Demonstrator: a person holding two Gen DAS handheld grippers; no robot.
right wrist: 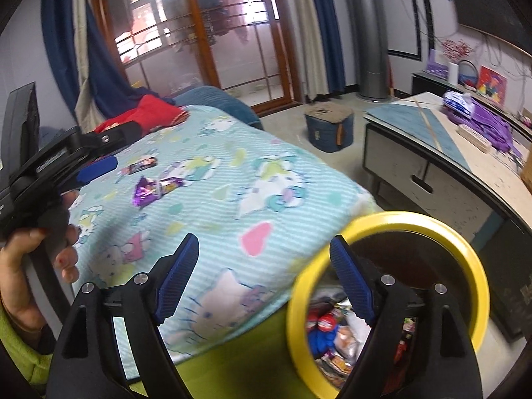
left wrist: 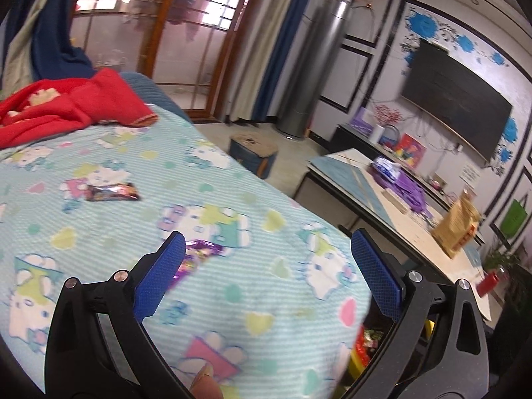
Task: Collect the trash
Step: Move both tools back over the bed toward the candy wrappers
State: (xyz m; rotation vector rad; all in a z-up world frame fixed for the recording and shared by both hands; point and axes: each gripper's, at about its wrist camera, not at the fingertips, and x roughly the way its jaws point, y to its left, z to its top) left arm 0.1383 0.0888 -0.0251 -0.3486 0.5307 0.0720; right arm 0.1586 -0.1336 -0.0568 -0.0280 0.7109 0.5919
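No print on the wrappers is legible. The left gripper (left wrist: 266, 242) and the right gripper (right wrist: 264, 249) are both spread, holding nothing, above the bed (right wrist: 282, 153). A purple wrapper (right wrist: 154, 189) and a dark wrapper (right wrist: 143, 165) lie mid-blanket, bare sheet around them. The yellow-rimmed trash bin (right wrist: 465, 256) sits at the bed's edge, wrappers inside.

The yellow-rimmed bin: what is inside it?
Inside the yellow-rimmed bin, crumpled colourful wrappers lie piled. The right gripper, open, covers part of them; the bottom is hidden.
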